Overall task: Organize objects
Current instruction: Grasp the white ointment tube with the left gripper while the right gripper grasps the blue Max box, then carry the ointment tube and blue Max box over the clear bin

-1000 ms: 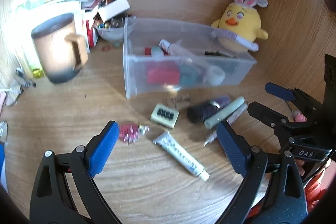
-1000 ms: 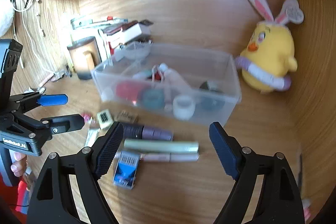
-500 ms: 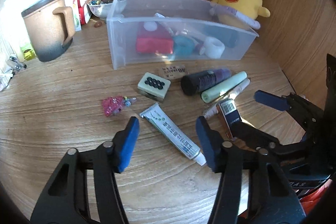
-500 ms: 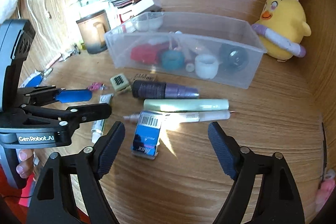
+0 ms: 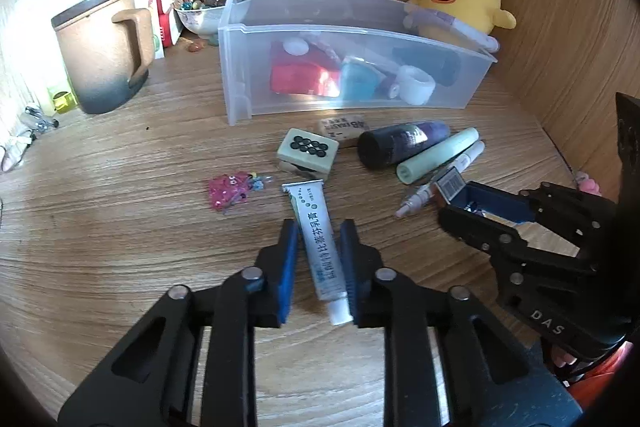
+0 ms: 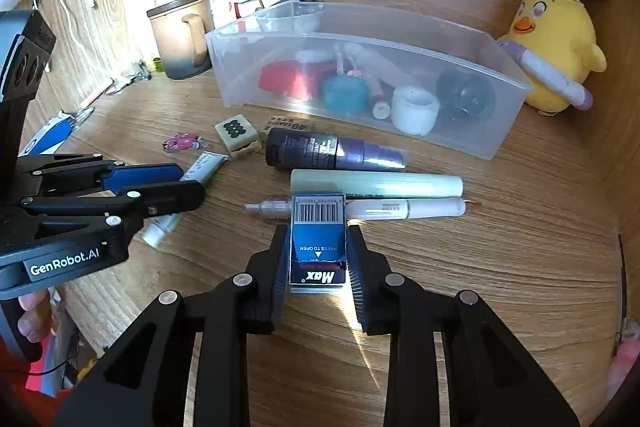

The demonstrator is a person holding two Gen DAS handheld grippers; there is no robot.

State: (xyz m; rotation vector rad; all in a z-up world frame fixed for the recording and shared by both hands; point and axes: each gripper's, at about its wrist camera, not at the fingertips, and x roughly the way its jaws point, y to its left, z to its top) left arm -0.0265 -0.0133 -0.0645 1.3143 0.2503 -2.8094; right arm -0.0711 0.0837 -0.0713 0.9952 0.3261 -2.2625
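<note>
My left gripper (image 5: 318, 239) has its jaws closed around a white ointment tube (image 5: 318, 243) that lies on the wooden desk. My right gripper (image 6: 318, 247) is shut on a small blue Max staple box (image 6: 318, 239), also on the desk. It also shows in the left wrist view (image 5: 476, 203). A clear plastic bin (image 5: 352, 83) holding several small items stands behind. In front of it lie a mahjong tile (image 5: 308, 149), a dark purple bottle (image 5: 400, 143), a pale green tube (image 5: 438, 155), a white pen (image 6: 384, 209) and a pink charm (image 5: 232, 189).
A brown mug (image 5: 102, 55) stands at the left, with boxes and a bowl of beads (image 5: 200, 11) behind it. A yellow plush chick (image 5: 460, 3) sits at the bin's right end. Wooden walls close off the back and right.
Both grippers have dropped to the desk and closed: the left around the white tube, the right around the blue staple box.
</note>
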